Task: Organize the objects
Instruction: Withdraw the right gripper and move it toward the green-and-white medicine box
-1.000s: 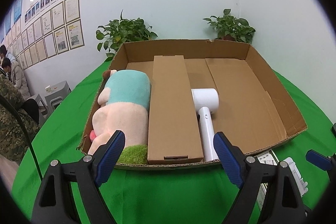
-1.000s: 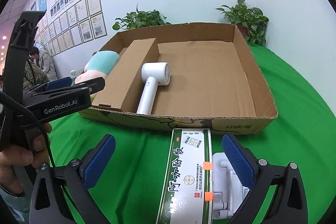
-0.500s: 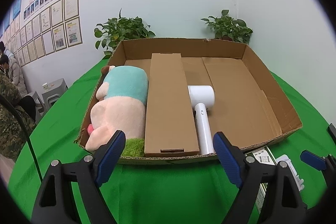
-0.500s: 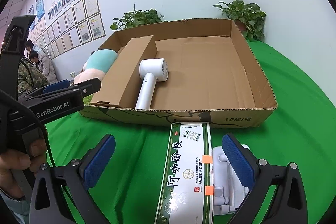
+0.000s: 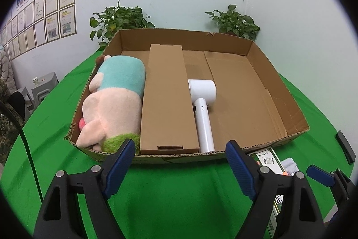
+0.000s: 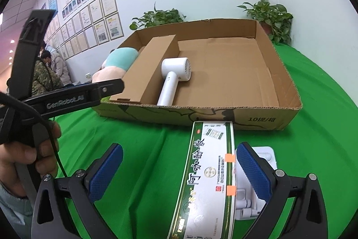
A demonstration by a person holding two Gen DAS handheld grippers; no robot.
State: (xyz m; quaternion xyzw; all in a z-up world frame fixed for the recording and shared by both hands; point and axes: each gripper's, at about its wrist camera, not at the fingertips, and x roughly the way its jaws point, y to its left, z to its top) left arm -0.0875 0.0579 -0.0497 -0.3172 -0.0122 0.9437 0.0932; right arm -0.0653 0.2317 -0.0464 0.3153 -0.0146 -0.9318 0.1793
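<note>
Over green cloth (image 5: pixel 179 194), both tongs (left (image 5: pixel 180 164), right (image 6: pixel 179 168)) wide, empty.

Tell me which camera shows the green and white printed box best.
The right wrist view: the green and white printed box lies lengthwise on the green cloth between the open right gripper's pads, its label readable. The left wrist view catches only a corner at the lower right, behind that gripper's finger.
</note>
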